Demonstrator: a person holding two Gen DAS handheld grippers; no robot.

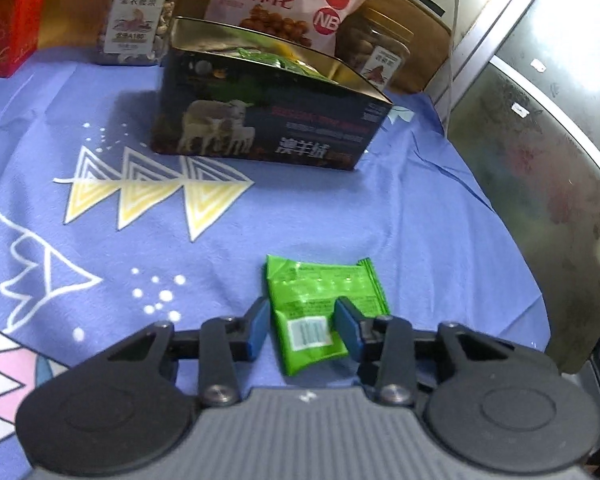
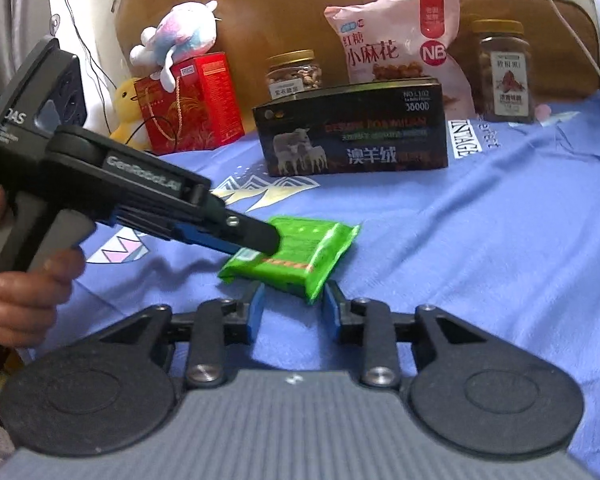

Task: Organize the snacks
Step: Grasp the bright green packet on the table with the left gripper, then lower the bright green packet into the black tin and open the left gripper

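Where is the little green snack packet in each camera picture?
Left wrist view: the green snack packet lies low and centre on the blue cloth, between the left gripper fingers.
Right wrist view: it lies mid-picture, just ahead of the right gripper, with the left gripper reaching in over its left end.
Shared landmark: the dark box with sheep stands behind the packet in both.

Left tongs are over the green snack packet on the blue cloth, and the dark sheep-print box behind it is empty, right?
Not quite. The dark sheep-print box is not empty: the left wrist view shows green packets inside it. The rest holds: the left tongs straddle the green snack packet on the blue cloth.
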